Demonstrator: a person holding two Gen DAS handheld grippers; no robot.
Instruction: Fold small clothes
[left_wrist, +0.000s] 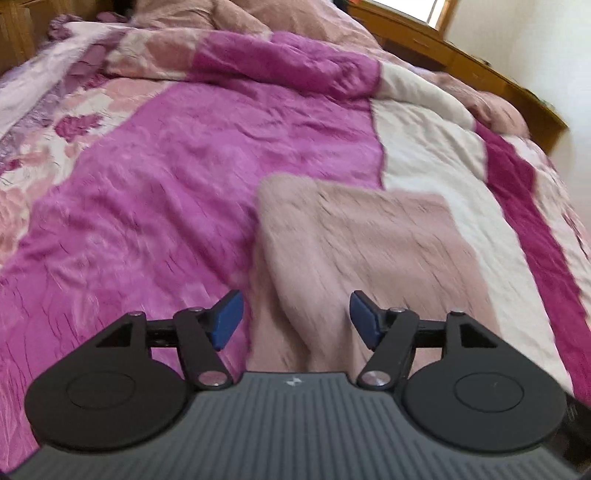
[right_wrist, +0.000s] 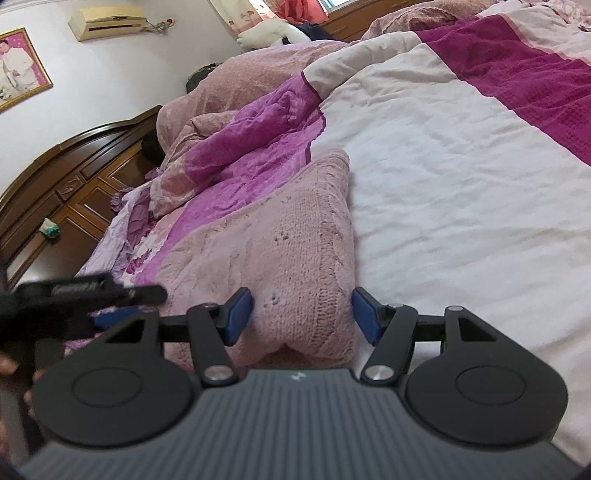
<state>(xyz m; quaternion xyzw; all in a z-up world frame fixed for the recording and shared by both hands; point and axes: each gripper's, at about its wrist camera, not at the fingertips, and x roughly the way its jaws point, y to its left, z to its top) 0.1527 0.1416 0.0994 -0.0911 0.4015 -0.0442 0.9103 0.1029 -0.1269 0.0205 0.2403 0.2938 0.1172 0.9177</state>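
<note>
Right wrist view: pink knit garment (right_wrist: 280, 251) between wide-open right tongs (right_wrist: 301, 317); left tongs (left_wrist: 295, 319) likewise.

Both grippers are matte black, the left gripper (left_wrist: 296, 319) and right gripper (right_wrist: 302, 315) alike: blue pads (right_wrist: 238, 314), silver screws, ribbed grey housing.

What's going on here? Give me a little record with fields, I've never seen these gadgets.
garment: pale pink knitted garment, lying folded on the bed
surface: magenta-and-white quilted bedspread
left tongs: open, over the garment's near edge, gripping nothing
right tongs: open, astride the garment's near edge
background: brown wooden headboard
</note>
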